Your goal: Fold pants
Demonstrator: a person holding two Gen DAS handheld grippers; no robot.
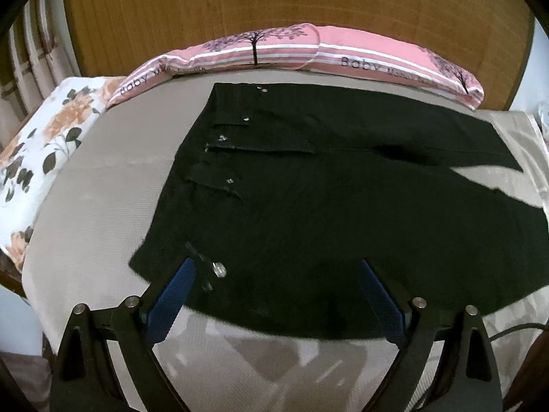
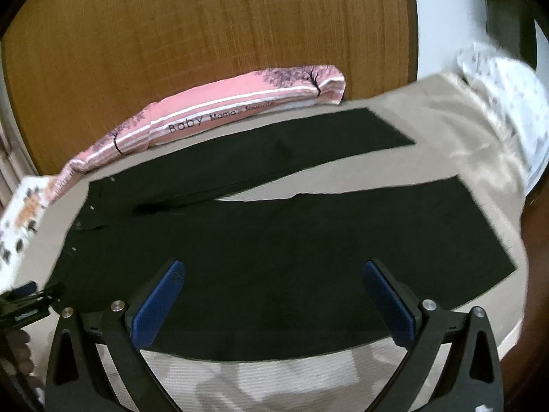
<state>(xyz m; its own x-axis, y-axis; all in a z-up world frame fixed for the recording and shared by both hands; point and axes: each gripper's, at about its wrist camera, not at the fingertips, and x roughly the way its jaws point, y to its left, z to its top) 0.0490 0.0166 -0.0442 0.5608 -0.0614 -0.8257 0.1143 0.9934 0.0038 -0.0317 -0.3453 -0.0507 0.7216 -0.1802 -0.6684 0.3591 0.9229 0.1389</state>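
Black pants (image 1: 308, 206) lie flat on a beige bed sheet (image 1: 103, 189), waistband with silver buttons to the left, legs spread to the right. In the right wrist view the two legs (image 2: 274, 240) run right with a gap between them. My left gripper (image 1: 276, 267) is open, its blue pads over the near waist edge, holding nothing. My right gripper (image 2: 272, 271) is open over the near leg, holding nothing. The left gripper shows at the left edge of the right wrist view (image 2: 27, 302).
A pink striped pillow (image 1: 308, 51) lies along the far side against a wooden headboard (image 1: 274, 7). A floral pillow (image 1: 44, 144) sits at the left. A white patterned cloth (image 2: 507, 103) lies at the far right. The bed's near edge is below the grippers.
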